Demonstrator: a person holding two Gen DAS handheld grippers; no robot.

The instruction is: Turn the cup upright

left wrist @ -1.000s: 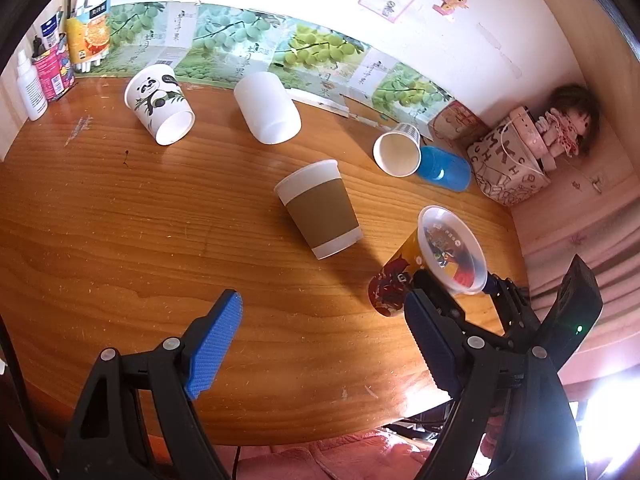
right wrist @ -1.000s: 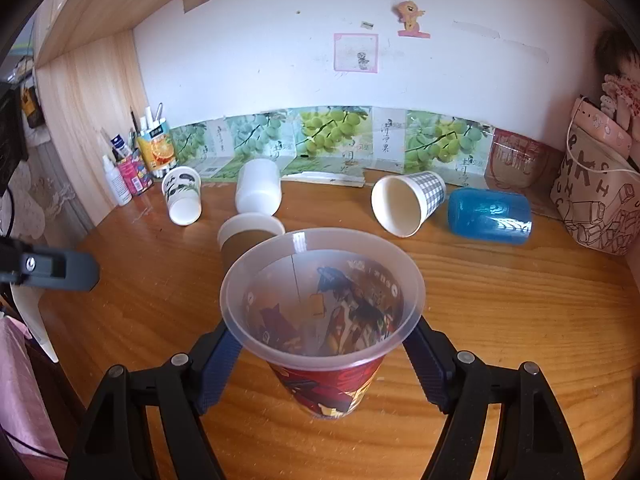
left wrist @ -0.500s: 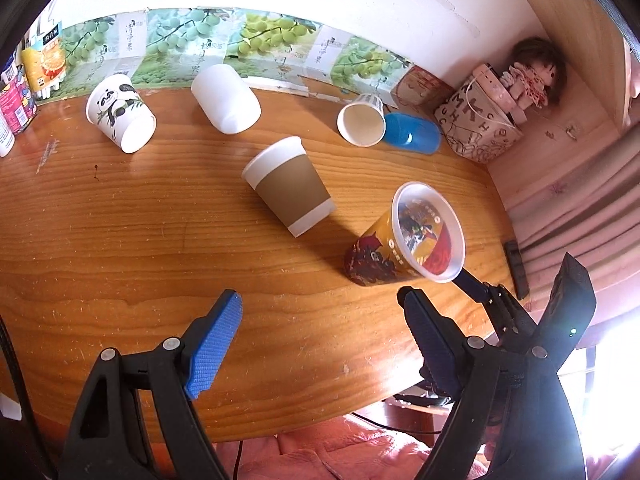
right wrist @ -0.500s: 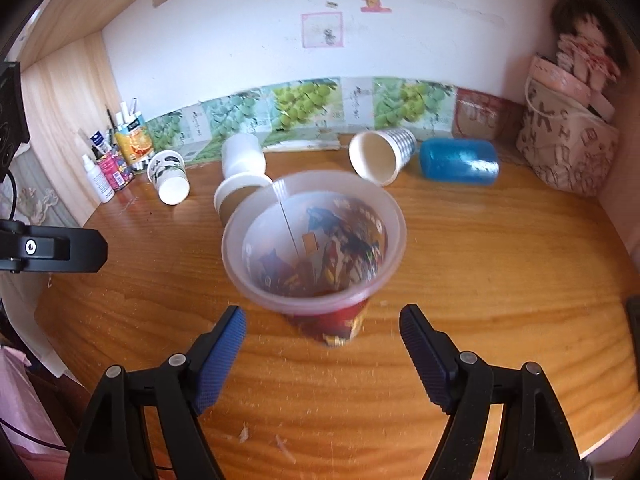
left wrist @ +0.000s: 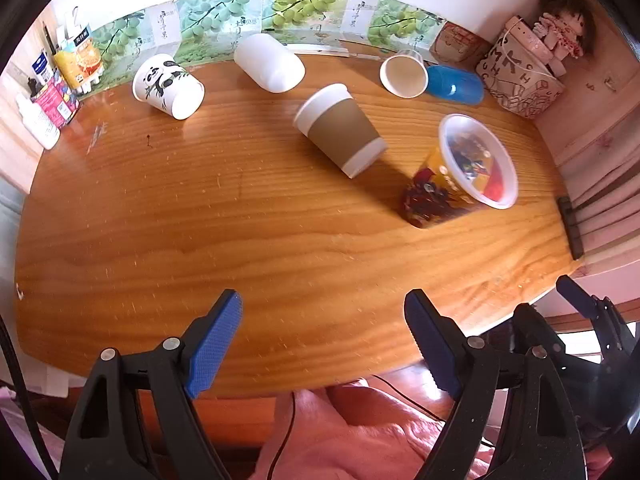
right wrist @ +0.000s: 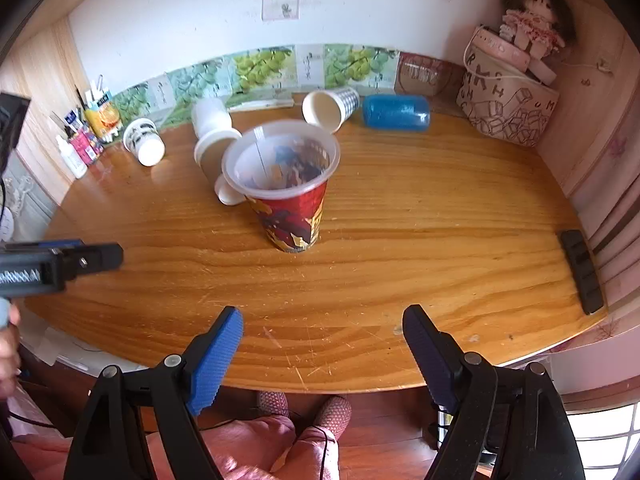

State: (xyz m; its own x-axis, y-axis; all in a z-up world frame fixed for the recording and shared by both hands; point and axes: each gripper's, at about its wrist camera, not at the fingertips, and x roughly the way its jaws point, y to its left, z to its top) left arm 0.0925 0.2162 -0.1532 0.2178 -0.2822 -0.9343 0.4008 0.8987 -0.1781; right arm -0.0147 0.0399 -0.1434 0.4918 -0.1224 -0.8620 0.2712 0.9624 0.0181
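- The printed plastic cup (right wrist: pixel 288 184) stands upright on the wooden surface (right wrist: pixel 400 240), mouth up, its clear rim above a red and yellow printed wall; nothing touches it.
- The right hand-held gripper (right wrist: pixel 322 354) hangs over the near edge of the surface, at 6 o'clock from the cup and well apart from it, with its jaws spread wide and nothing between the blue pads (right wrist: pixel 216 360).
- The left hand-held gripper (left wrist: pixel 322 344) is likewise wide and holds nothing; in its own view the printed cup (left wrist: pixel 460 172) sits at about 1 o'clock, well apart.
- In the right wrist view the left hand-held gripper's body enters from the 9 o'clock edge.
- A brown paper cup (left wrist: pixel 340 132) with a white rim lies on its side just beside the printed cup, at 10 o'clock from it in the left wrist view.
- Farther back, near the wall, lie a panda cup (left wrist: pixel 168 86), a white cup (left wrist: pixel 270 62), a checked cup (right wrist: pixel 330 108) and a blue cup (right wrist: pixel 396 113), all on their sides; the checked and blue ones lie close together.
- A patterned bag (right wrist: pixel 508 100) with a doll (right wrist: pixel 534 20) on top fills the 2 o'clock corner.
- Bottles and tubes (left wrist: pixel 52 84) cluster at 10 o'clock.
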